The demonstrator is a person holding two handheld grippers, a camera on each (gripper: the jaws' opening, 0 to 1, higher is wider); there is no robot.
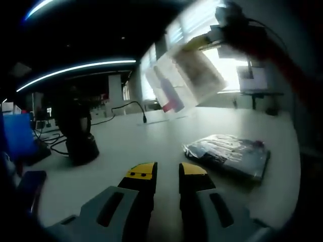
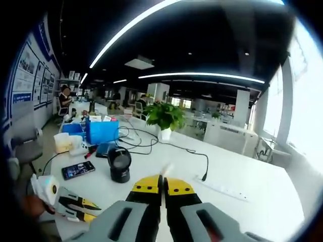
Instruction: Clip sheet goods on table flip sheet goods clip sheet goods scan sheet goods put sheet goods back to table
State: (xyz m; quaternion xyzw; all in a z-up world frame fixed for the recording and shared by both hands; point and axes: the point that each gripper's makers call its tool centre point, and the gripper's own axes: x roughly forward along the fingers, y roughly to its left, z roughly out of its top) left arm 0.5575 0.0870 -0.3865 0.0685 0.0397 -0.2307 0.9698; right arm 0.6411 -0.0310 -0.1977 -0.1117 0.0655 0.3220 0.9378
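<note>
The white table (image 2: 252,186) fills the lower half of both views, with a blue box (image 2: 103,132), a potted plant (image 2: 164,117) and a black cable (image 2: 192,151) toward its far side. In the left gripper view a second dark packet (image 1: 229,154) lies flat on the table to the right. The black scanner (image 2: 120,164) stands upright near the left. In the left gripper view the sheet goods (image 1: 186,78), a clear packet, hang in the air above the far table, held at their upper right corner by the right gripper (image 1: 224,25); its jaws sit closed together in its own view, pinching a thin pale edge. The packet's long axis tilts diagonally, lower end pointing down-left, roughly toward the scanner. The left gripper (image 1: 167,174) hovers low, jaws apart and empty. Judging by this, clipping is done; scanning and the return to the table appear to remain.
</note>
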